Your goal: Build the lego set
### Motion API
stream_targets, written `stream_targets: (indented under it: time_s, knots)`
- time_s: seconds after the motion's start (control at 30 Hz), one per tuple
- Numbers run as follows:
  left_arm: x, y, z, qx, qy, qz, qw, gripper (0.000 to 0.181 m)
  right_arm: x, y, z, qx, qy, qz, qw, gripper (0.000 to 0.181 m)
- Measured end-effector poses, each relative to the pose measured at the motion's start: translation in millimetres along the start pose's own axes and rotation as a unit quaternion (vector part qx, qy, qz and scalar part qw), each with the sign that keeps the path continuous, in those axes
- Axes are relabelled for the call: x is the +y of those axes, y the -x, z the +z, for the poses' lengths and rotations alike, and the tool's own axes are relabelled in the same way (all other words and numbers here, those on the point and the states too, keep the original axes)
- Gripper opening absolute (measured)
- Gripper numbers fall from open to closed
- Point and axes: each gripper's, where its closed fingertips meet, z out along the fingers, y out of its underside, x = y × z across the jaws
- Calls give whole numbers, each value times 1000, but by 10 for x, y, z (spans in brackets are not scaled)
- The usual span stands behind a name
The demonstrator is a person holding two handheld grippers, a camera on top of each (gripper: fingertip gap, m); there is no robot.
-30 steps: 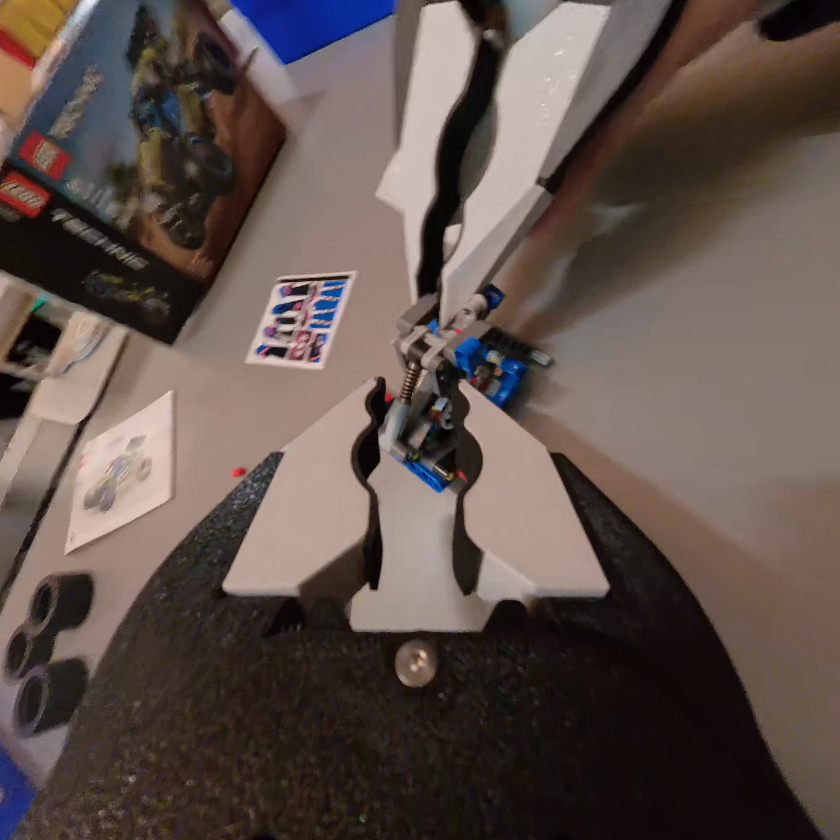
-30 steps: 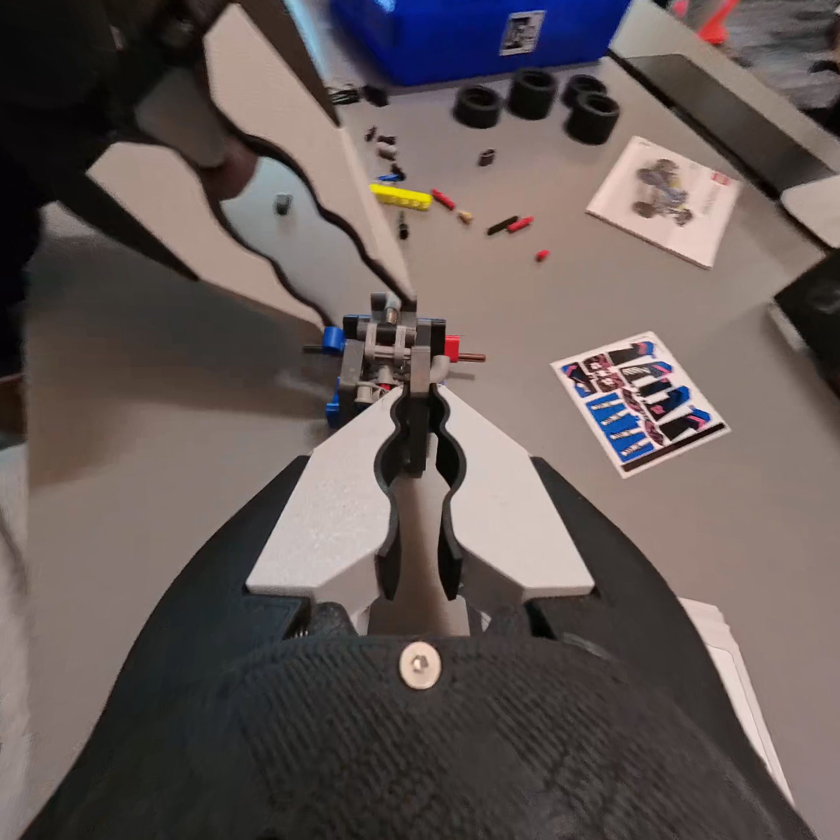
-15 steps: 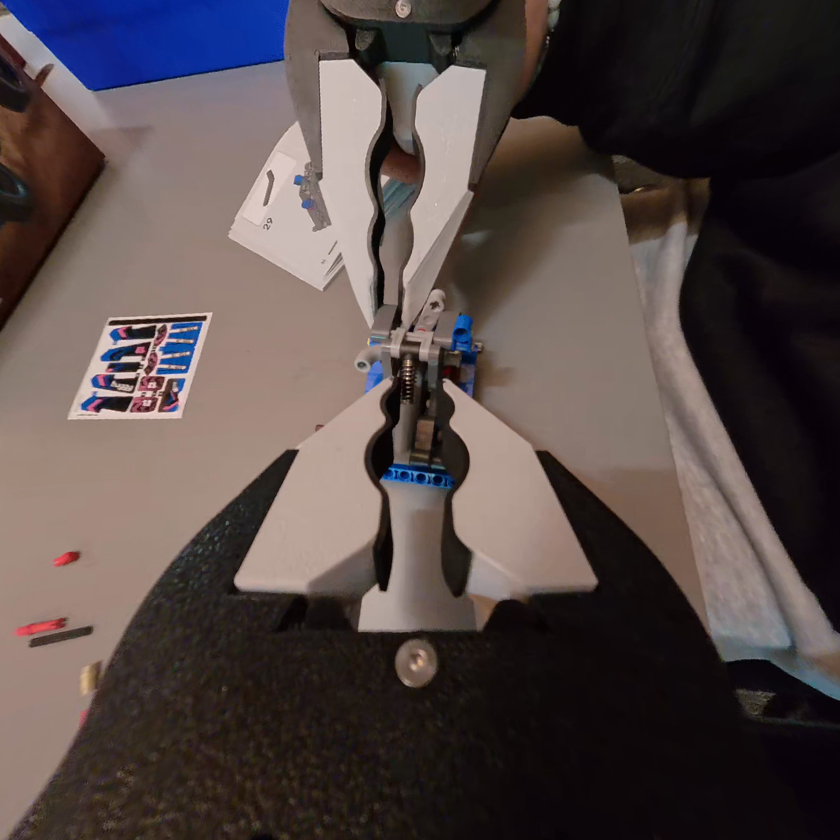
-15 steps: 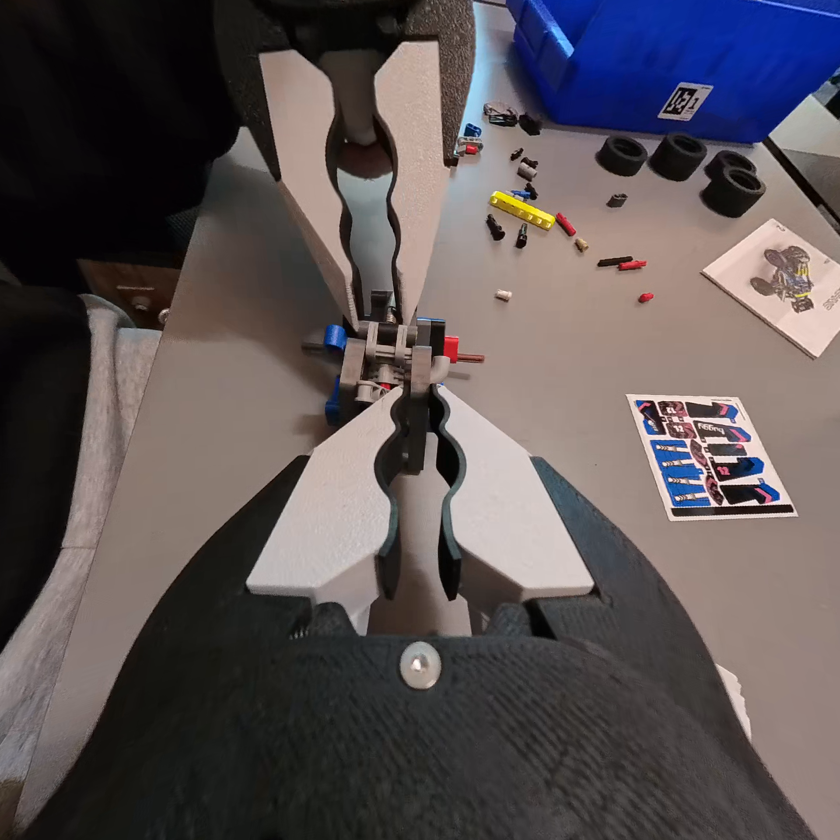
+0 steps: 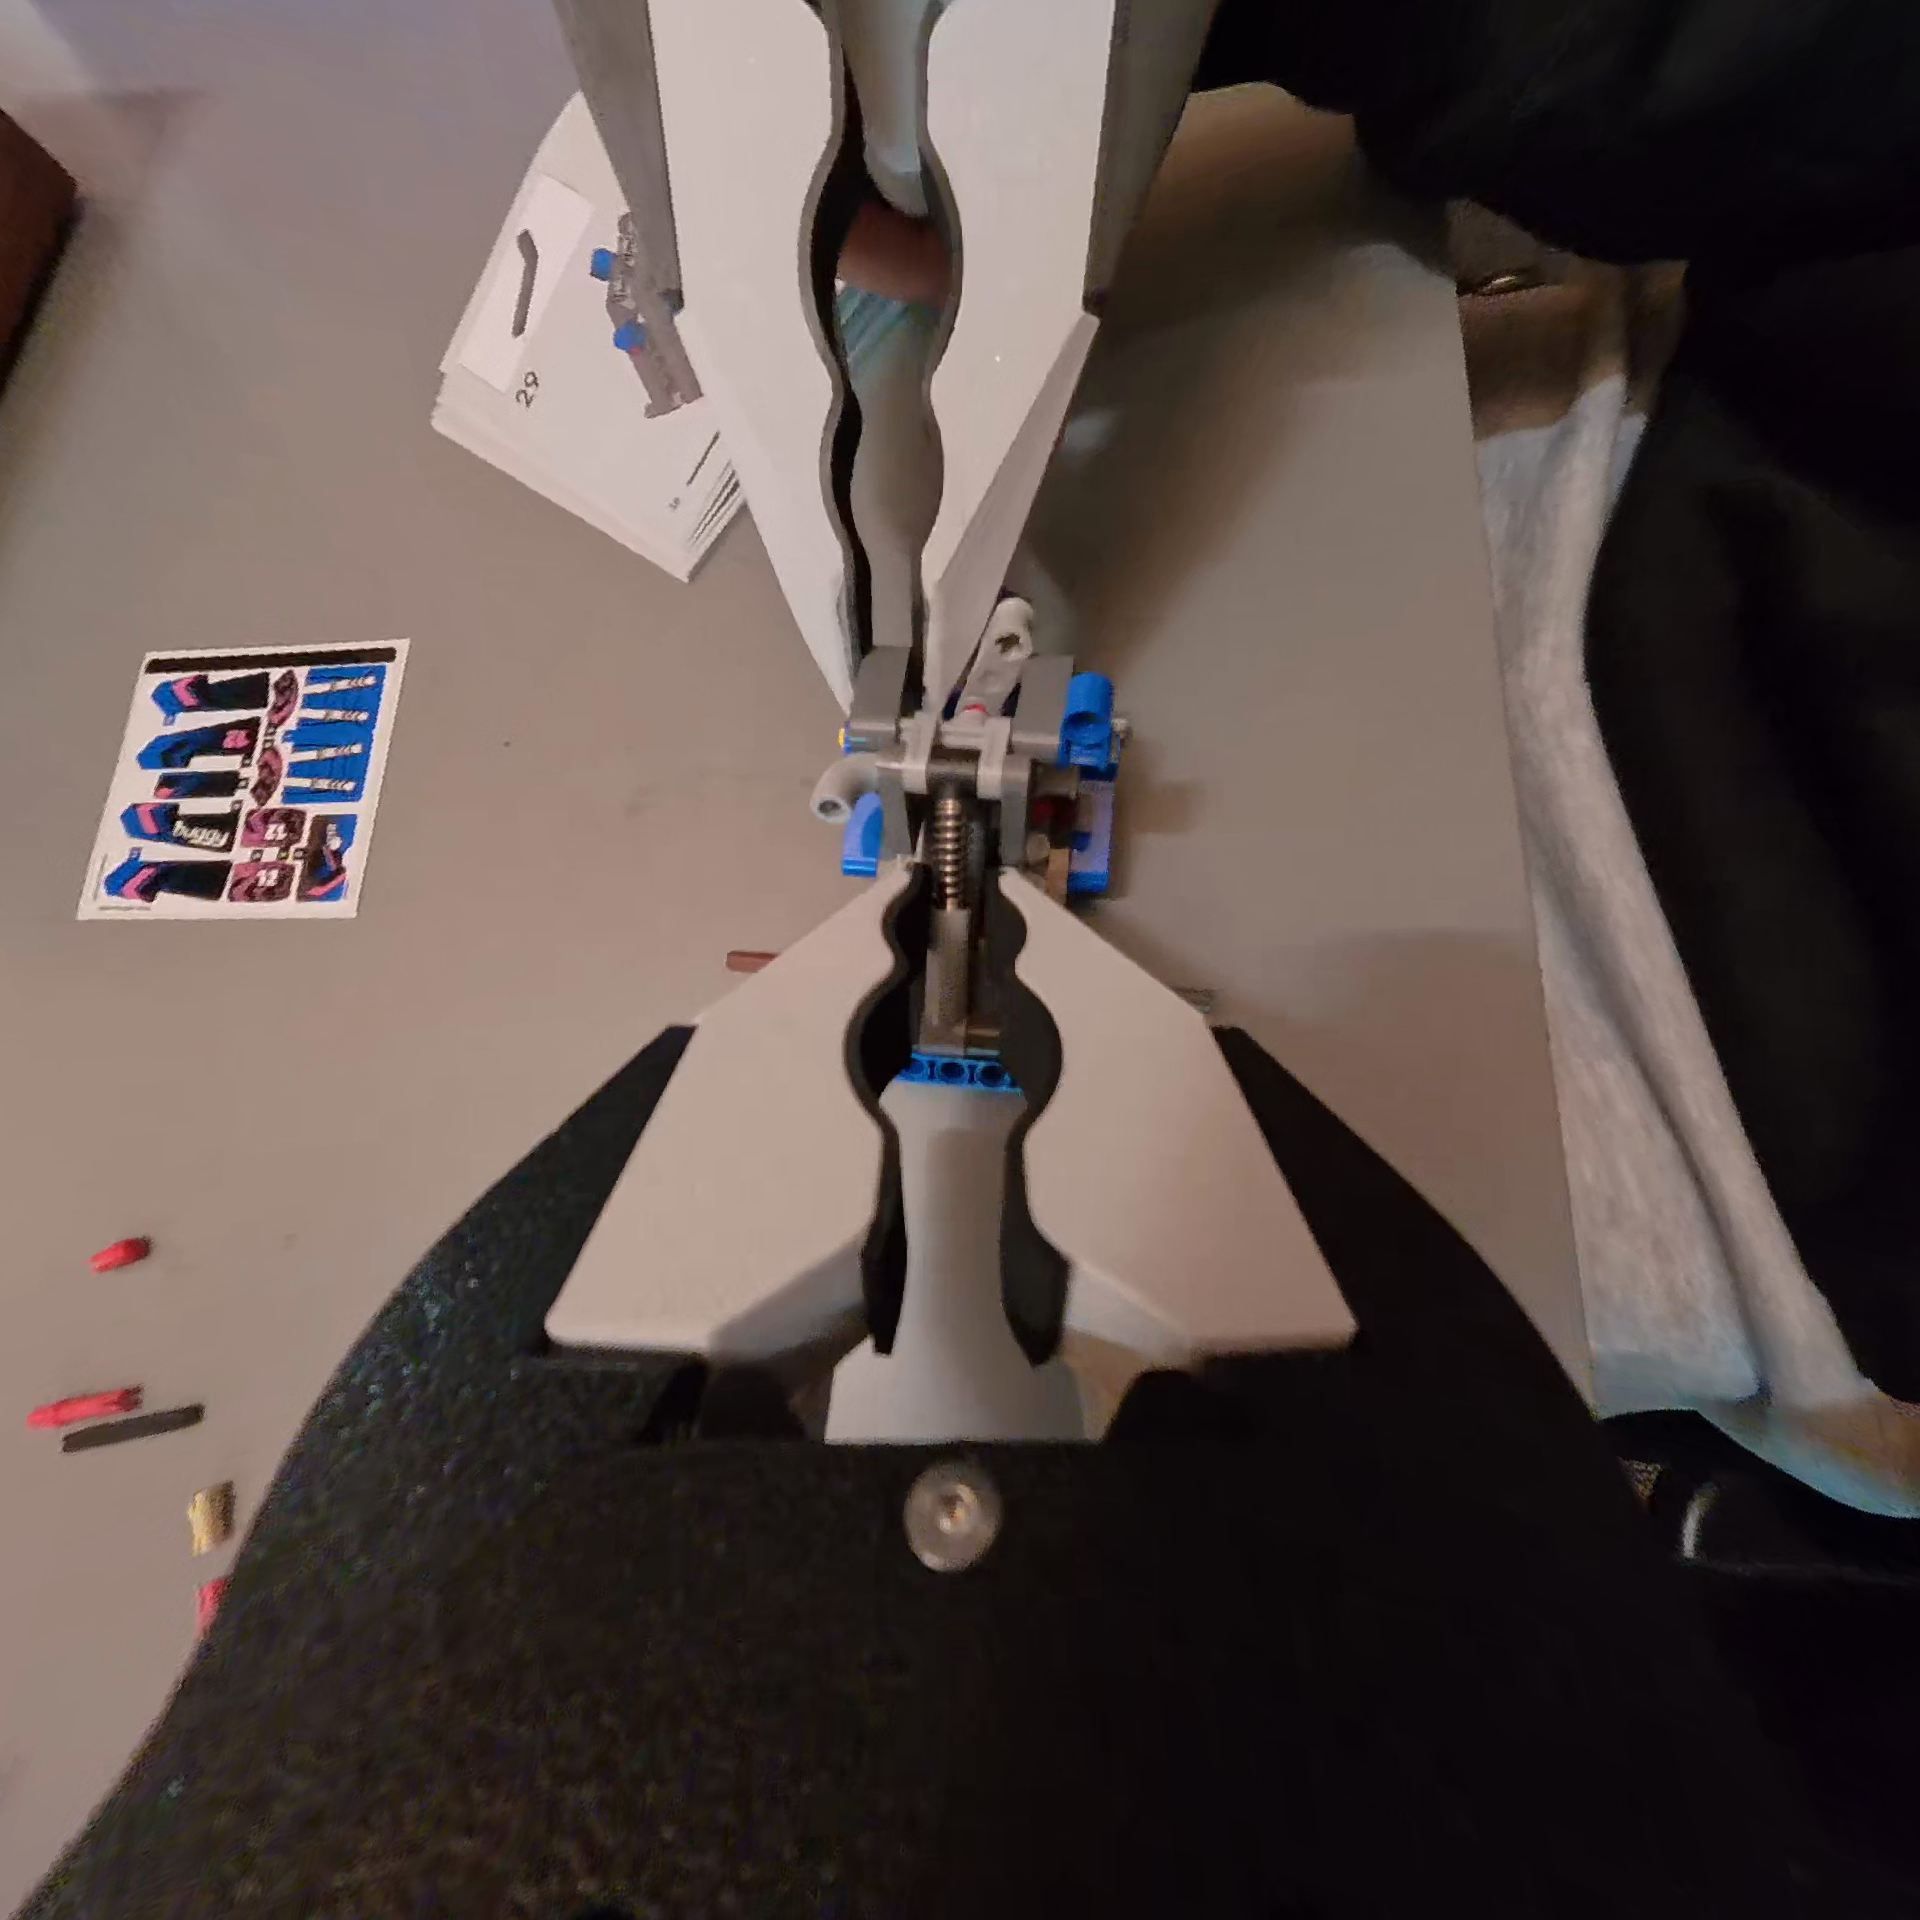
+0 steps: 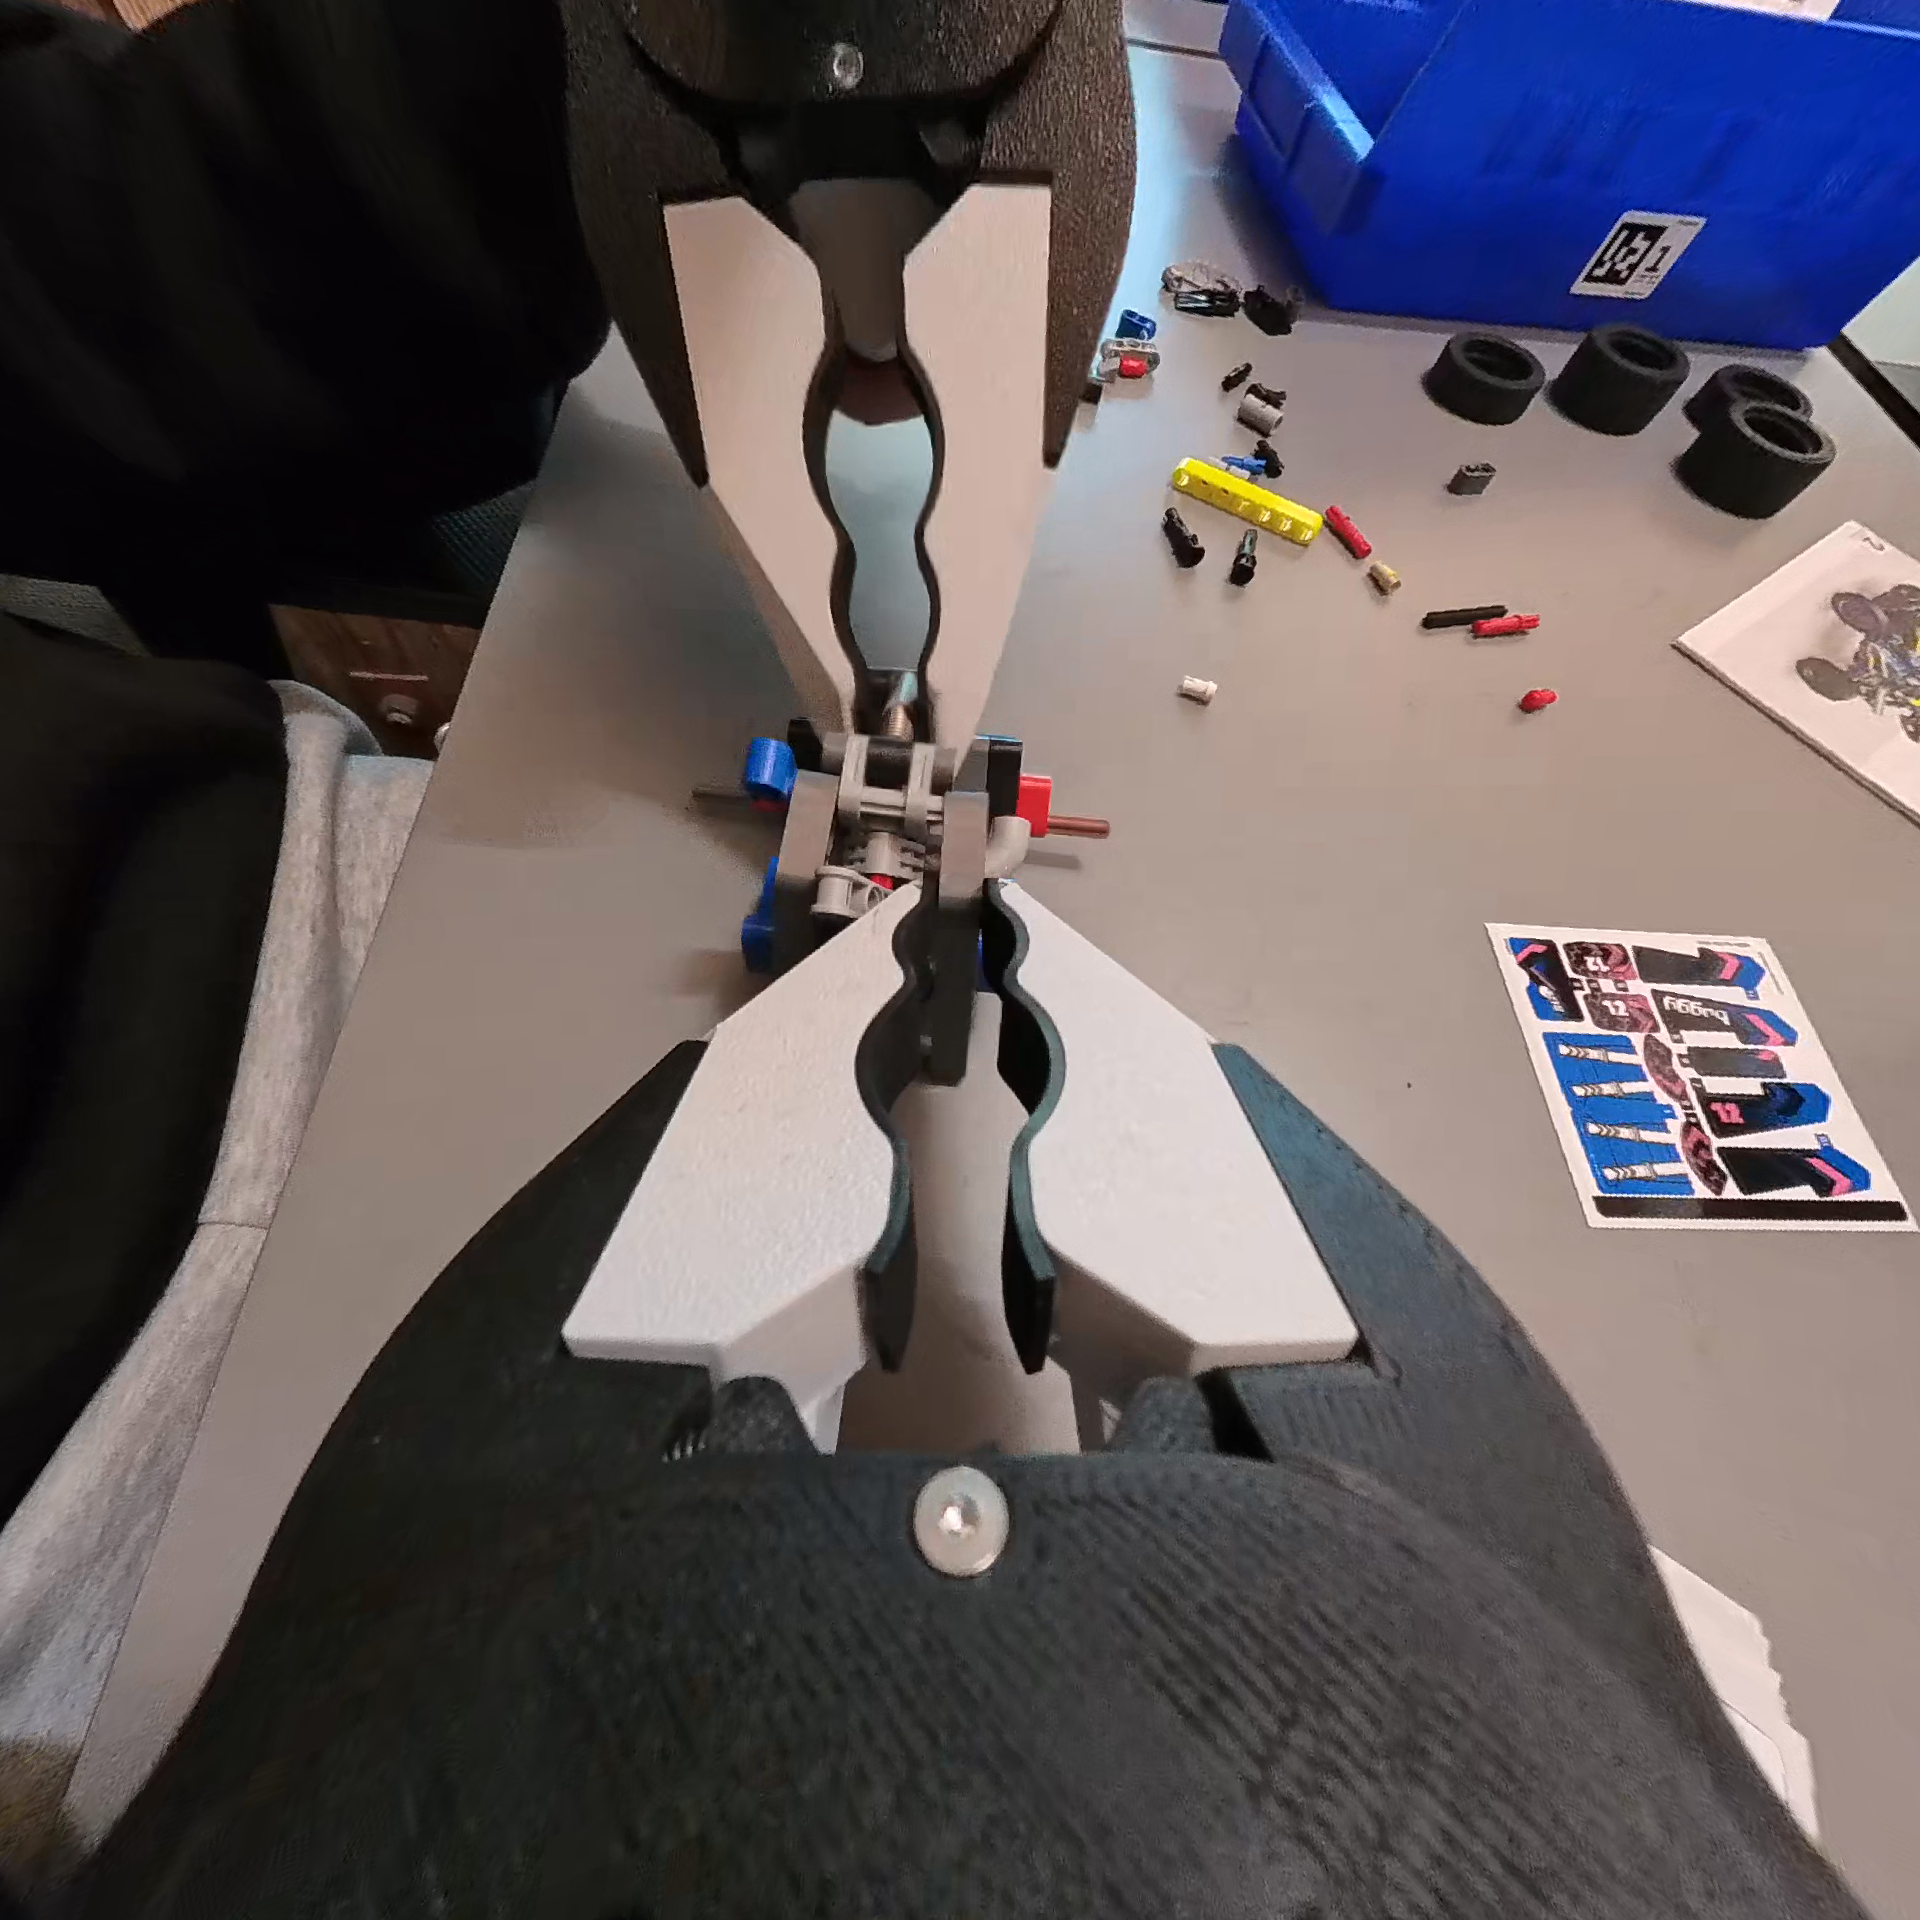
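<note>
Both tools grip the small grey-blue chassis [image 6: 883, 821] on the surface: left tool [image 5: 961, 904] at its spring end, right tool [image 6: 951, 904] opposite. Tyres [image 6: 1621, 379], yellow beam [image 6: 1245, 501] and stickers [image 6: 1688, 1081] lie unused; most building remains.

The lego assembly [image 6: 894, 821] is showing grey beams with blue and red connectors, and the gripper fingers [image 6: 769, 1132] are showing pale grey with black inner pads. The sticker sheet [image 6: 1688, 1081] is displaying blue, black and pink shapes on white, while the bin [image 6: 1558, 145] is showing solid blue, the tyres [image 6: 1621, 379] black and a loose beam [image 6: 1247, 502] yellow on the grey table [image 6: 1299, 831]
</note>
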Motion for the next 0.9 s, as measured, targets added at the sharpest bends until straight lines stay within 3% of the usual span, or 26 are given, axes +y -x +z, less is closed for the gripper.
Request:
stream_targets:
  time_s: [0.53, 0.7, 0.9]
  knots:
    - [51, 2, 14, 18, 9, -5, 1000, 5, 0, -87, 48, 38, 18, 74, 996, 8]
    - [21, -1, 43, 15, 16, -2, 1000, 5, 8, -42, 1, 35, 62, 5, 997, 7]
    - [18, -9, 43, 16, 11, 5, 1000, 5, -25, -14, 9, 30, 44, -57, 997, 6]
